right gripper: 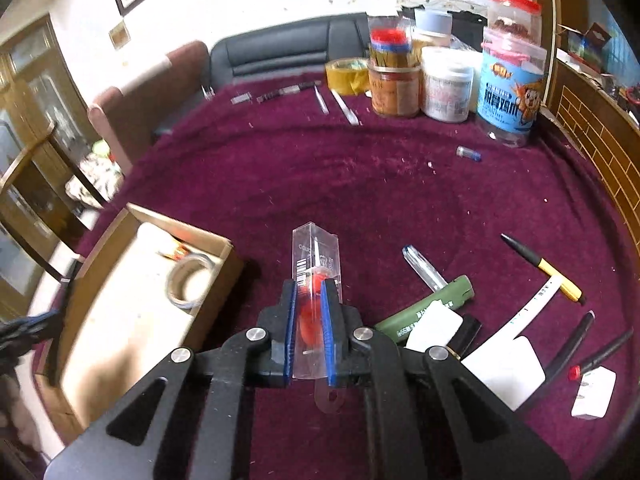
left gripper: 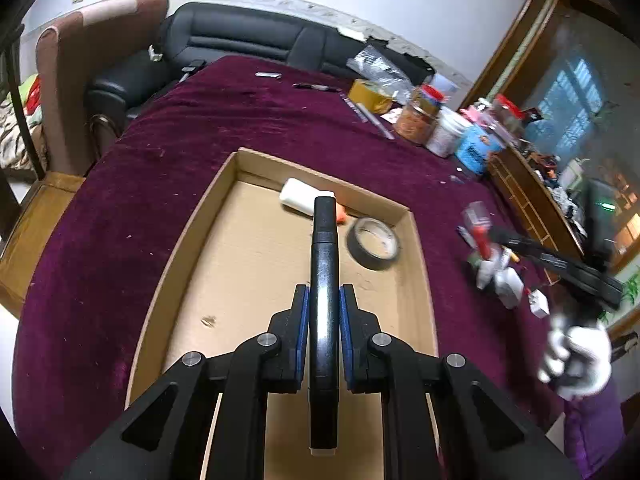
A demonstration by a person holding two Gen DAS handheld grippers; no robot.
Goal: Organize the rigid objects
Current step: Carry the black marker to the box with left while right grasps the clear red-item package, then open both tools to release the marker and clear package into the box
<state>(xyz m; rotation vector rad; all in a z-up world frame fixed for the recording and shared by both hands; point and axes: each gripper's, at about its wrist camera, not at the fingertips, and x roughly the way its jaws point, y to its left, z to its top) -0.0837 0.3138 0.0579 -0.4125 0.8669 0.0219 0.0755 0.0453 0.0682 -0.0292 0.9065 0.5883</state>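
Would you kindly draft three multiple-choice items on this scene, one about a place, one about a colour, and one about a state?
1. Where does the roll of tape lie?
A. inside the cardboard box
B. on the black sofa
C. on top of a jar

2. What colour is the cloth covering the table?
A. green
B. dark purple-red
C. white

3. What is the state of the right gripper?
A. open and empty
B. shut on a yellow pen
C. shut on the clear plastic case

Answers:
1 A, since the roll rests on the box floor near its far right corner, beside a white bottle.
2 B, as both views show the same deep purple-red fabric.
3 C, for the blue pads press both sides of the transparent case with something red inside.
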